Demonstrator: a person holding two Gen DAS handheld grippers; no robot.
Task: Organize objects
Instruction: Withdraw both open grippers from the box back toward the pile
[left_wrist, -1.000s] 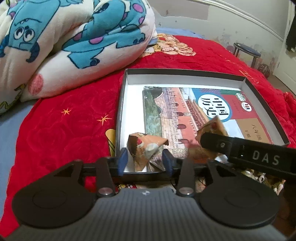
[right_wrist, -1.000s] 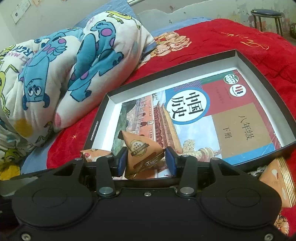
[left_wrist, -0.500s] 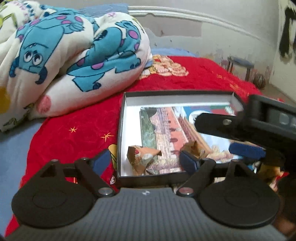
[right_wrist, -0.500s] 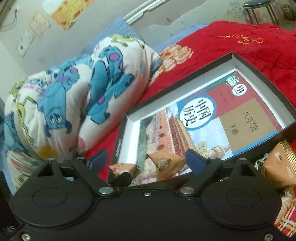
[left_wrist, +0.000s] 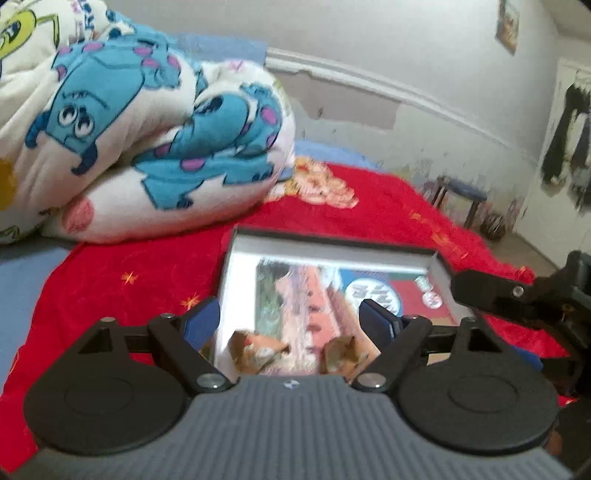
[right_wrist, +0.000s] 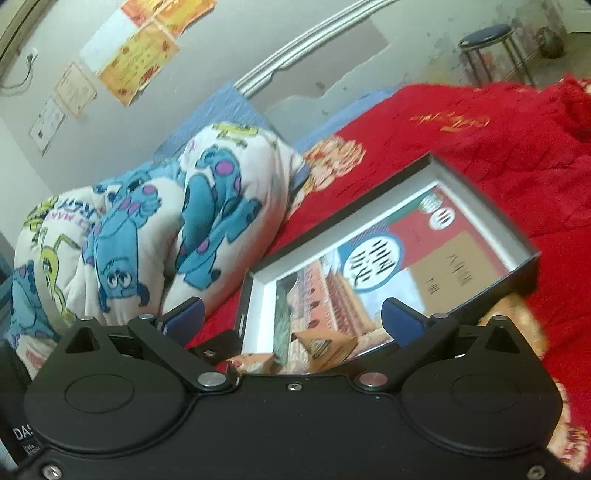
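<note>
A shallow black box (left_wrist: 236, 266) (right_wrist: 480, 177) lies on the red bedspread with a textbook (left_wrist: 332, 291) (right_wrist: 388, 258) flat inside it. Two brown triangular snack packets lie at the box's near end, one at the left (left_wrist: 258, 350) (right_wrist: 255, 363) and one at the right (left_wrist: 343, 354) (right_wrist: 325, 345). My left gripper (left_wrist: 290, 319) is open and empty, raised above and behind the packets. My right gripper (right_wrist: 293, 317) is open and empty, also lifted back; it shows in the left wrist view (left_wrist: 517, 295) at the right.
A rolled cartoon blanket (left_wrist: 147, 147) (right_wrist: 166, 229) lies left of the box. More snack packets (right_wrist: 517, 325) lie outside the box's near right side. A stool (right_wrist: 487, 51) stands by the far wall. The red bedspread (left_wrist: 129, 273) surrounds the box.
Both grippers opened, released their snack packets into the box's near end, then lifted up and back. The packets now rest on the book.
</note>
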